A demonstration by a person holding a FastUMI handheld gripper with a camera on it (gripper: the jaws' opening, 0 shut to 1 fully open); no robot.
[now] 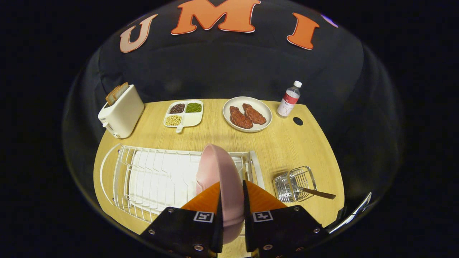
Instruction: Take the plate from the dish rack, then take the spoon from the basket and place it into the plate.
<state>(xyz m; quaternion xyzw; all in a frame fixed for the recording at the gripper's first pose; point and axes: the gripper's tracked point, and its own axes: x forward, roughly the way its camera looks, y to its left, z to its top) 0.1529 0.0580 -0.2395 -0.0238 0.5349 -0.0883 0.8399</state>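
The gripper (232,195) was closed on the round pink plate (218,172) — both fingers pressed against it, one on each face — holding it on edge above the white wire dish rack (154,179). Just to the right of the rack stood a small wire basket (294,182) on the light wooden table (287,143), with the dark-handled spoon (317,193) leaning out of it. Beyond lay a white toaster (121,111), a divided white dish of beans (183,113), a white plate of meat (247,114) and a plastic bottle (289,100).
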